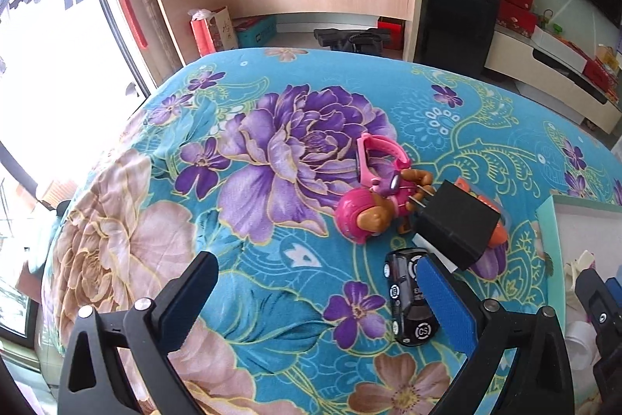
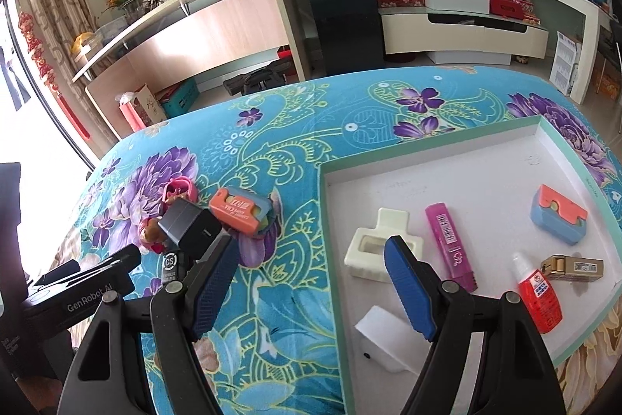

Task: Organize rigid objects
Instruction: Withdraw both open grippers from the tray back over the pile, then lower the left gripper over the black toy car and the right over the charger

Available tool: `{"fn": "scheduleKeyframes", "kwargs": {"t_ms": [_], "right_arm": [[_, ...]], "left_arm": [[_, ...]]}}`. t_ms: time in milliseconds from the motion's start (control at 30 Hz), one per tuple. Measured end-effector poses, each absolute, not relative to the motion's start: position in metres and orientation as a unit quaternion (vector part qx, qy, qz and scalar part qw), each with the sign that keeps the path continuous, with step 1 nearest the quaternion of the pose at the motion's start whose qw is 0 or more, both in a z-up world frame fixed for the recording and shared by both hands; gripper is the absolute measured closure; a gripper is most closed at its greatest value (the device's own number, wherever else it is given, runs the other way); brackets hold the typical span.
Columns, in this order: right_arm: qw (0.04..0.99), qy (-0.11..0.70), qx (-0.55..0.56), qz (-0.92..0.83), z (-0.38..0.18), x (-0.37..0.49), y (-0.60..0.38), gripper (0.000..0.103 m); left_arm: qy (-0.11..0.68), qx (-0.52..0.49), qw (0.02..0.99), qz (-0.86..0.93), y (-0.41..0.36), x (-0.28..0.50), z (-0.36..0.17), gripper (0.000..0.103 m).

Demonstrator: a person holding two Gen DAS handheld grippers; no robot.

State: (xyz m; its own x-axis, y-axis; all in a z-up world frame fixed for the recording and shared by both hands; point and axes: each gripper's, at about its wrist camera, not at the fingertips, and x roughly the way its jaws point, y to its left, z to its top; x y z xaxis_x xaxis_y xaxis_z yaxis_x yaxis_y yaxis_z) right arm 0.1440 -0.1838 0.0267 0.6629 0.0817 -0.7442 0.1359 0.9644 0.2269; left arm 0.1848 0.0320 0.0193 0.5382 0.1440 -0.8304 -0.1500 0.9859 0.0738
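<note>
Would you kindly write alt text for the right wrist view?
An open right gripper hovers over a white tray holding a pink marker, red bottle and small boxes. Left of the tray, toys and a black charger lie on a floral cloth.

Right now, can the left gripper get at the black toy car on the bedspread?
Probably yes. The left gripper is open and the black toy car lies just inside its right finger, nothing on top. The black charger sits close behind and could get nudged.

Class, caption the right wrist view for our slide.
Open right gripper hovers between toys on the floral cloth and a half-filled white tray.
</note>
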Motion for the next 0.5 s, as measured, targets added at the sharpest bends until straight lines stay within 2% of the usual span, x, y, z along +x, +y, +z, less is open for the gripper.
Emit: {"fn": "scheduleKeyframes", "kwargs": {"t_ms": [500], "right_arm": [[0.892, 0.438, 0.098, 0.055, 0.012, 0.156, -0.117, 0.025]], "left_arm": [[0.485, -0.061, 0.864, 0.122, 0.092, 0.179, 0.010, 0.000]]}}
